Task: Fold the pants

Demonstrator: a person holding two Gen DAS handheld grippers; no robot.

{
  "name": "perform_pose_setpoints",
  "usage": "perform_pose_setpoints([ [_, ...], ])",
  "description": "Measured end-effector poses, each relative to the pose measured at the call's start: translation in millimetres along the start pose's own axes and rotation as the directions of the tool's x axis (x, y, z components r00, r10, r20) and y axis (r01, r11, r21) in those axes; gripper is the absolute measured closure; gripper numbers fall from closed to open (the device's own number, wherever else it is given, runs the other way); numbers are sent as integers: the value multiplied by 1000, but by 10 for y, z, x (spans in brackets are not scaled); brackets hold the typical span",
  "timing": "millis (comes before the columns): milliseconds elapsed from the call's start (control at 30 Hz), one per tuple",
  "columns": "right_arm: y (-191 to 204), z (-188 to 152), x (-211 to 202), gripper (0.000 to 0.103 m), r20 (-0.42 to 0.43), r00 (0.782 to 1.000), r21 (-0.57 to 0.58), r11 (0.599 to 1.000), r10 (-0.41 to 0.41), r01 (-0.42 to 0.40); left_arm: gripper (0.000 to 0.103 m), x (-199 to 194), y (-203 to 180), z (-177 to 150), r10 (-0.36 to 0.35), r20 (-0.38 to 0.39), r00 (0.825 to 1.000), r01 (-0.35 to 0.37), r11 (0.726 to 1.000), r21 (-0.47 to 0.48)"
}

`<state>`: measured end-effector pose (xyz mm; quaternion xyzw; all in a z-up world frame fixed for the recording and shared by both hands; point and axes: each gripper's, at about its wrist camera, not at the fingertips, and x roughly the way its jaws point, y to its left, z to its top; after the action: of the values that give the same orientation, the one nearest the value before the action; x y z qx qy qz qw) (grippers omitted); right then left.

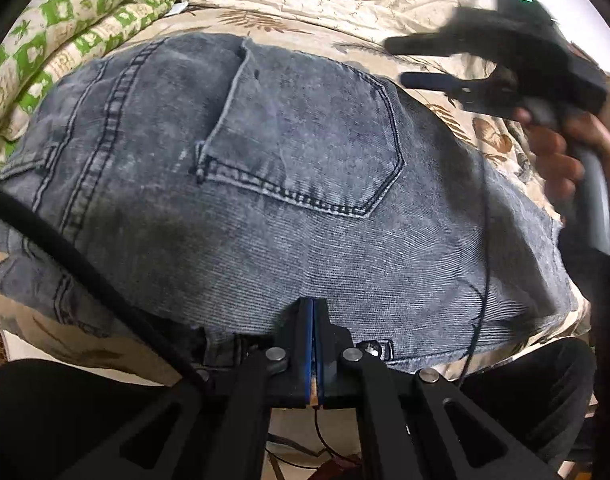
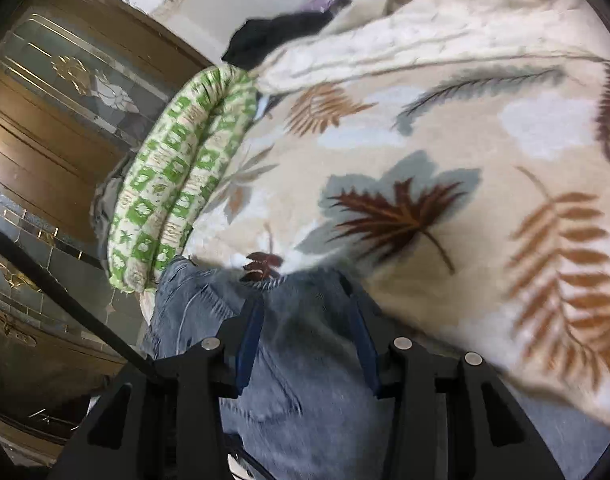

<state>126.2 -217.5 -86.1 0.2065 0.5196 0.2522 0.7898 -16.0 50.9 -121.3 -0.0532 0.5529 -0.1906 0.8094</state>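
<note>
**Folded jeans lie just ahead of the left gripper**

The jeans [image 1: 241,184] lie folded on the leaf-print bedspread [image 2: 445,152], back pocket up, long axis running 9 to 3 o'clock. The left gripper [image 1: 313,312], fingers pressed together, meets their near edge at 6 o'clock. The right gripper [image 1: 401,62] hovers wide open at 2 o'clock, farther off

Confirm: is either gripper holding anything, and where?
Left gripper is shut at the jeans' near edge; whether it pinches denim cannot be told. Right gripper is open above them, holding nothing.
</note>
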Motion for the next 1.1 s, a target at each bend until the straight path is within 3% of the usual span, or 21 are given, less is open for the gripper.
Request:
perform_pose_setpoints([
  [167, 28, 138, 439, 60, -116, 989, -25, 996, -88, 86, 101, -34, 49, -82, -9, -1, 1000, 9, 1000, -1],
  [267, 99, 117, 524, 85, -143, 981, -82, 989, -133, 122, 101, -50, 90, -131, -23, -2, 1000, 23, 1000, -12],
  [367, 155, 118, 513, 94, -131, 973, -121, 977, -191, 176, 101, -86, 94, -190, -27, 2, 1000, 27, 1000, -8],
  [567, 195, 111, 595, 96, -73, 949, -177, 941, -306, 289, 101, -66, 19, -181, -19, 5, 1000, 19, 1000, -2],
  [667, 111, 86, 656, 96, -54, 952, -140, 946, -302, 292, 101, -93, 21, -223, -29, -2, 1000, 29, 999, -15],
  [767, 143, 62, 453, 88, -10, 973, -115, 966, -232, 230, 101, -91, 38, -198, -52, -4, 999, 52, 998, -35],
  [867, 143, -34, 35, 64, 51, 989, -61, 988, -137, 140, 101, -186, 47, -184, -62, -1, 998, 62, 997, -44],
  [967, 98, -279, -522, 64, 135, 986, -21, 994, -99, 103, 101, -434, -66, -159, -45, 67, 997, 43, 999, 24],
  [1100, -193, -767, -1244, 64, 220, 968, 72, 991, -124, 110, 101, -673, -307, -44, -65, 137, 988, 51, 993, 104],
])
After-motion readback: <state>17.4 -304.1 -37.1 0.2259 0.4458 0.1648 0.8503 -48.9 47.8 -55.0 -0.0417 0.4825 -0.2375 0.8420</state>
